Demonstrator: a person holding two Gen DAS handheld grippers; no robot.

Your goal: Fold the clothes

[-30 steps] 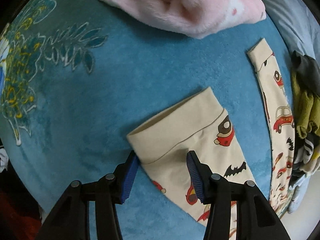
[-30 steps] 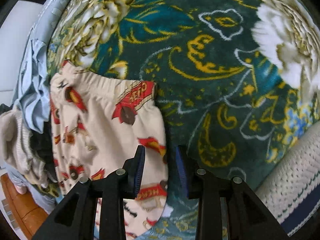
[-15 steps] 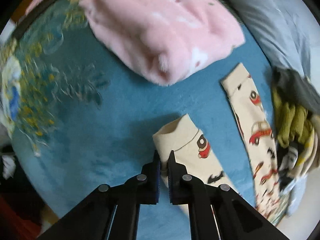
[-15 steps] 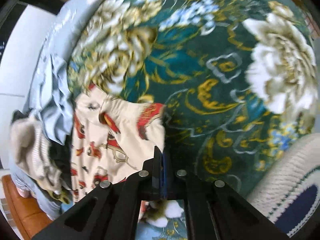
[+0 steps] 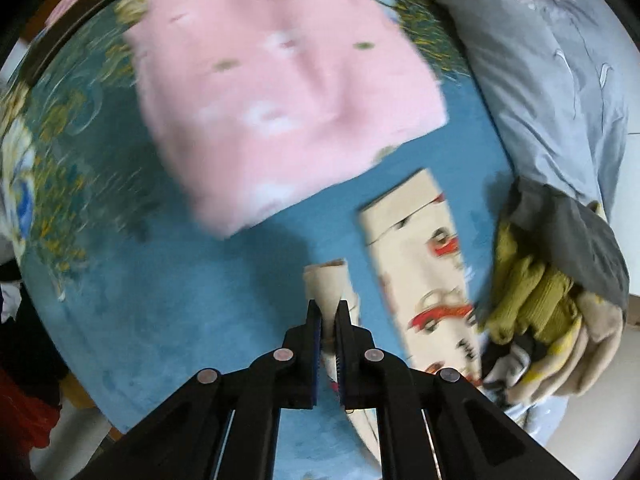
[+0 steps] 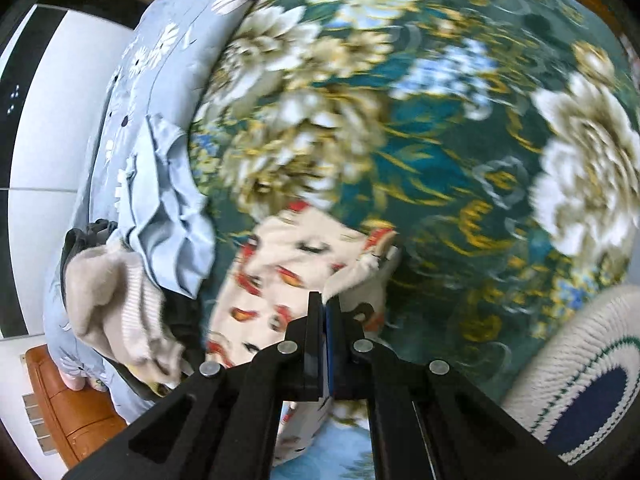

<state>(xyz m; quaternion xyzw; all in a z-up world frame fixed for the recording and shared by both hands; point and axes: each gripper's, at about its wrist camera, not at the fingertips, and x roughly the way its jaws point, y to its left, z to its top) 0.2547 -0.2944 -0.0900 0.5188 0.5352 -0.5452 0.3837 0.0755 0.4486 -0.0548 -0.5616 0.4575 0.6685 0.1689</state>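
You get even, soft daylight in both views, with motion blur smearing the pink blanket (image 5: 276, 92) and everything around it. Fisheye bending darkens the corners; the shadow below that blanket is faint.

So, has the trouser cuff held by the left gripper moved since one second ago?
Yes. The cuff, pinched in the left gripper, has lifted off the blue blanket, toward the other trouser leg.

Left wrist view looks down along its tongs (image 5: 327, 308), close over the blue blanket (image 5: 168, 304); right wrist view looks down along its tongs (image 6: 325, 300), close over the floral end. Both share the car-print trousers (image 5: 432, 280) and the clothes pile (image 6: 116, 300).
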